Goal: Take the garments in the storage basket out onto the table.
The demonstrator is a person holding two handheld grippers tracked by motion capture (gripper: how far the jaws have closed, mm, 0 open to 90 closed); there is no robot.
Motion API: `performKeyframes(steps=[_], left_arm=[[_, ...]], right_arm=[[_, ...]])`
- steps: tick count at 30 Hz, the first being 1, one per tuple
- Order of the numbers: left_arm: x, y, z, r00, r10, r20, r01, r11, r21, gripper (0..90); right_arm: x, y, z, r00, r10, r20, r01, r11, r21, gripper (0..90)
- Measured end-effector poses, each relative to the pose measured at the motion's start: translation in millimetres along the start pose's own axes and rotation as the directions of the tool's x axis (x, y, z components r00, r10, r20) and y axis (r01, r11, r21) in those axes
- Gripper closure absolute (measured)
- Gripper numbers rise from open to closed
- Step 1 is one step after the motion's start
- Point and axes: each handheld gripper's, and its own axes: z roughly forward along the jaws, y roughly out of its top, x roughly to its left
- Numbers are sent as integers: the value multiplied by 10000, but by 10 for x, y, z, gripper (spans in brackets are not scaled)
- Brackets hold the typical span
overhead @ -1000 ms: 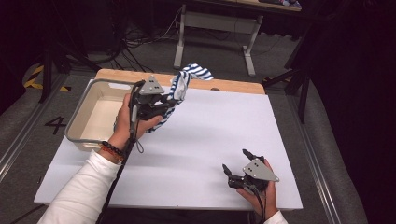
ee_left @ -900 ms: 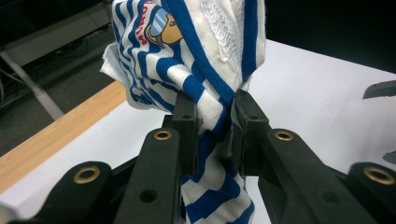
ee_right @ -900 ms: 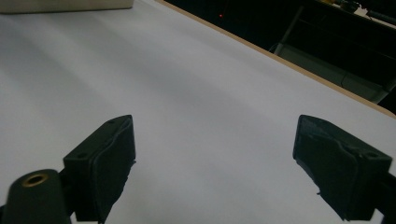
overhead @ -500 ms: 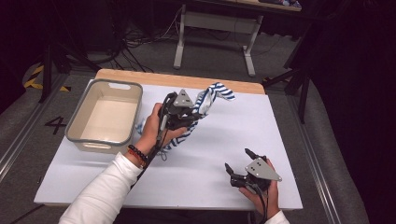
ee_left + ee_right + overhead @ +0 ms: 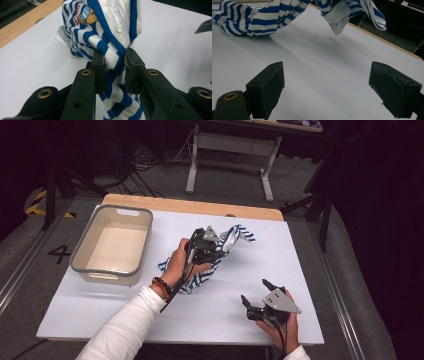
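Observation:
A blue-and-white striped garment (image 5: 241, 235) hangs bunched from my left gripper (image 5: 223, 248) over the middle of the white table, and its lower end rests on the sheet by the person's wrist. In the left gripper view the jaws pinch a twisted fold of the striped garment (image 5: 100, 30), so my left gripper (image 5: 115, 65) is shut on it. My right gripper (image 5: 254, 290) sits low near the table's front right, open and holding nothing. In the right gripper view the right gripper (image 5: 327, 77) stands wide, with the striped garment (image 5: 262, 17) beyond it.
A shallow cream tub with a grey rim (image 5: 106, 271) stands at the table's left, with nothing inside. A wooden strip (image 5: 190, 205) runs along the table's far edge. Bare white sheet (image 5: 290, 255) lies to the right of the garment.
My left hand has carried the garment rightward and lower, from beside the tub to the table's middle. The cloth's lower end now lies on the sheet. The right gripper stayed put.

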Motion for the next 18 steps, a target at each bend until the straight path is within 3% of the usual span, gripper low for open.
performKeyframes(steps=[10,12,17,18], left_arm=[[68,-73,137,9990,-376,-241,375,9993,-51,667],[73,-79,125,9979,-410,-493,407,9991,-83,551],[91,-104,39,9975,-445,-546,427,9985,-342,373],[92,-113,11,9972,-467,-581,444,9982,-404,373]], right_arm=[[-8,-9,10,10000,-19,-16,19,10000,62,132],[-5,-9,13,10000,-24,-23,24,10000,73,132],[-3,-7,9,10000,-43,-15,43,10000,80,132],[-4,-6,7,10000,-40,-7,40,10000,81,132]])
